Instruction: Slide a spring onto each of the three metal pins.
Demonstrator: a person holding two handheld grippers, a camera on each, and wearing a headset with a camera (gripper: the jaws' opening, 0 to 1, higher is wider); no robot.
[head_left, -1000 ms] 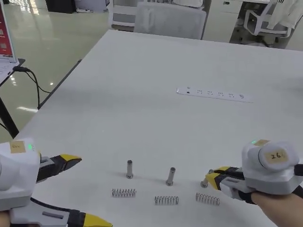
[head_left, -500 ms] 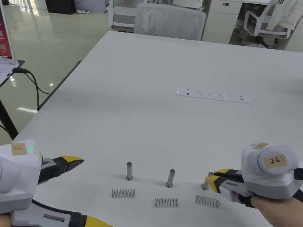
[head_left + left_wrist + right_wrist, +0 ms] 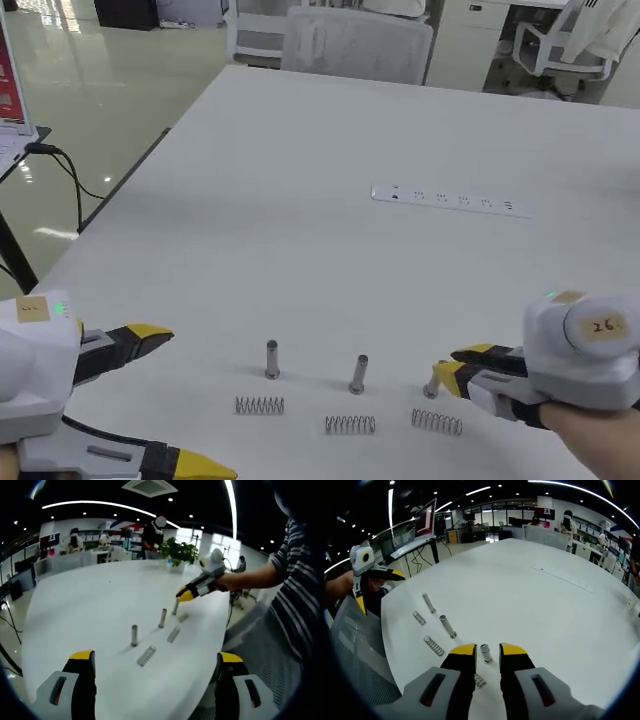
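Observation:
Three short metal pins stand in a row near the table's front edge: left pin [image 3: 272, 358], middle pin [image 3: 359, 373], right pin [image 3: 432, 383]. In front of each lies a spring: [image 3: 259, 405], [image 3: 350, 425], [image 3: 437, 422]. My right gripper [image 3: 461, 364] is at the right pin. In the right gripper view that pin [image 3: 485, 653] stands between the yellow tips of the gripper [image 3: 487, 652], with a thin gap on each side. My left gripper [image 3: 173, 400] is wide open at the lower left, holding nothing. From it I see the pins [image 3: 134, 635] and the nearest spring [image 3: 146, 655] ahead.
A white power strip [image 3: 445, 200] lies across the middle of the white table [image 3: 300, 200]. A grey chair [image 3: 355, 40] stands at the far edge. Off the left edge a black cable [image 3: 70, 170] hangs over the floor.
The right gripper has risen slightly while staying at the right pin. The left gripper has barely moved. Pins and springs lie as before.

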